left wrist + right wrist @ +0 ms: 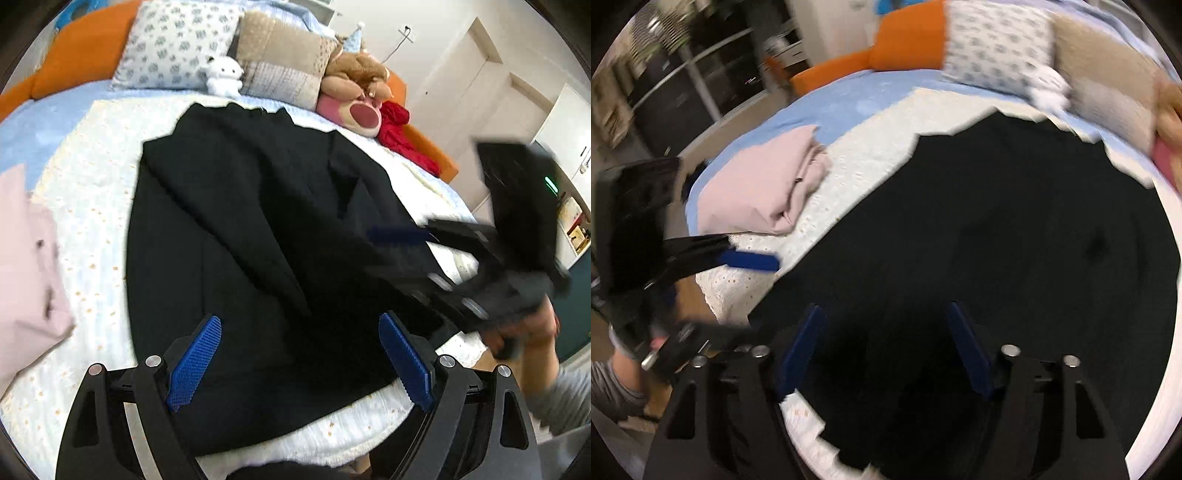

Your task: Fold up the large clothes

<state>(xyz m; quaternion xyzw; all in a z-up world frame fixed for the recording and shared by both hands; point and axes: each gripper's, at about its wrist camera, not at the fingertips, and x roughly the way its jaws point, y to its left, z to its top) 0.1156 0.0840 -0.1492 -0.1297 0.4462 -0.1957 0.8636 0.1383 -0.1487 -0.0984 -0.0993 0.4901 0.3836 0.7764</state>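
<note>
Folding is in progress on the black garment, which lies spread on the white cover of the bed, collar end toward the pillows. One side panel already lies turned in over the body, forming a long diagonal ridge.

Left tool: jaws stand wide, nothing between the pads; it hovers over the near hem. Right tool: jaws likewise apart and holding nothing, over the garment's near right part. Its own view is smeared, so exact position over the cloth cannot be fixed. In the left view the right tool appears blurred at the garment's right edge, carried by a hand.

Likely faults from this state:

- Pinching one layer only. The turned-in panel sits loose on the body; a shallow bite at the hem would lift the top layer and undo the fold.
- Catching the cover. The hem lies flat on the soft white cover; a deep bite would take cover and garment together and drag both.
- Uneven grasp. If the two tools take the hem at unequal depth, the next fold would run skewed and the ridge would slip.
- Overshoot. A fast right tool may push the cloth into wrinkles.
- Crowding. A folded pink garment lies near on the left; a wide swing could disturb it.
</note>
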